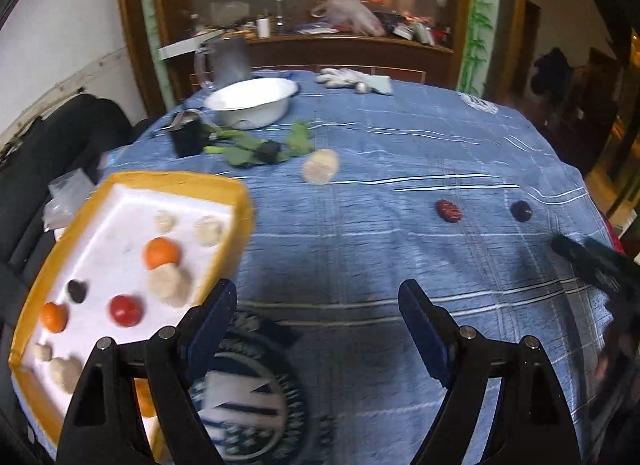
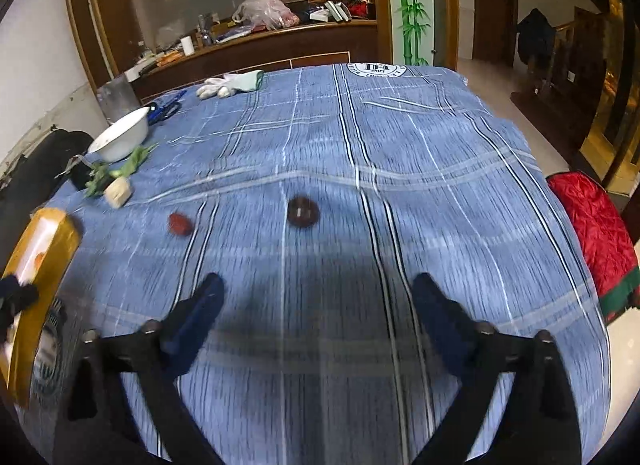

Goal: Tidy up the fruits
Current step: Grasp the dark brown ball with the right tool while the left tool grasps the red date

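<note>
Most of the fruit already sits in the tray [image 1: 236, 201], at 9 o'clock in the left wrist view: two oranges [image 1: 162, 252], a red fruit [image 1: 126, 309], a small dark one [image 1: 77, 291] and several pale lumps [image 1: 169, 285]. Three pieces look left on the cloth [image 1: 400, 145]: a pale lump [image 1: 320, 166] at 12 o'clock from the left gripper [image 1: 318, 297], a red date [image 1: 449, 210] at 1 o'clock, and a dark fruit [image 1: 521, 211] at 2 o'clock, all well apart from the tray.

The left gripper hangs just beside the tray's near corner, its jaws wide apart and empty. The right gripper [image 2: 318, 289] is likewise spread with nothing between its fingers; the dark fruit [image 2: 303, 212] lies at 12 o'clock ahead of it, the date [image 2: 180, 223] at 10 o'clock.

By my reckoning the job is well past halfway, and the right gripper seems lined up for the dark fruit
</note>
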Motion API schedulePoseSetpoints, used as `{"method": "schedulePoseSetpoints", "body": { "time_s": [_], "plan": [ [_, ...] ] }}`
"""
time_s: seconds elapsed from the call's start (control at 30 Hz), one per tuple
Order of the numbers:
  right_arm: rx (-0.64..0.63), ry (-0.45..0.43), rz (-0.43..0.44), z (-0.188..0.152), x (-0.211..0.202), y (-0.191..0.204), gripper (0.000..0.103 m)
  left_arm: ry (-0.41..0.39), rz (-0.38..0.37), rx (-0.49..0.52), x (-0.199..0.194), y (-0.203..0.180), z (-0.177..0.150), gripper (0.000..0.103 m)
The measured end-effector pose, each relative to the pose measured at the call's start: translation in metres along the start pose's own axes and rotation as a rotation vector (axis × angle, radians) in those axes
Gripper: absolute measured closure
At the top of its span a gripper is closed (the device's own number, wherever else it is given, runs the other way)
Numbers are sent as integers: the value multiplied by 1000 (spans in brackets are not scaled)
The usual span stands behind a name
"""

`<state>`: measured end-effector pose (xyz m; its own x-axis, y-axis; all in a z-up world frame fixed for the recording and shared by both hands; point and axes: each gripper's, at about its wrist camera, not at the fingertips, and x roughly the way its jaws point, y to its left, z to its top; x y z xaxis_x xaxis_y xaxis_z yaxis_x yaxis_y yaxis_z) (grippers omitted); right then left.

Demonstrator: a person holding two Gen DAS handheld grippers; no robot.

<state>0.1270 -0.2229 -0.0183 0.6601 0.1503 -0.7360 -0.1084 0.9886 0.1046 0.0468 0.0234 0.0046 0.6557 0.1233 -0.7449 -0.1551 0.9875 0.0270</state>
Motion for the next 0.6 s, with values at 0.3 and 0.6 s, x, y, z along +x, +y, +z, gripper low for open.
{"method": "schedulePoseSetpoints", "body": {
  "time_s": [0.3, 0.6],
  "plan": [
    [-36, 69, -19, 35, 69, 9, 75, 29, -28, 37, 36, -40, 18, 20],
    [70, 27, 89, 30, 59, -13, 80, 62, -79, 93, 89, -110, 41, 20]
  ]
}}
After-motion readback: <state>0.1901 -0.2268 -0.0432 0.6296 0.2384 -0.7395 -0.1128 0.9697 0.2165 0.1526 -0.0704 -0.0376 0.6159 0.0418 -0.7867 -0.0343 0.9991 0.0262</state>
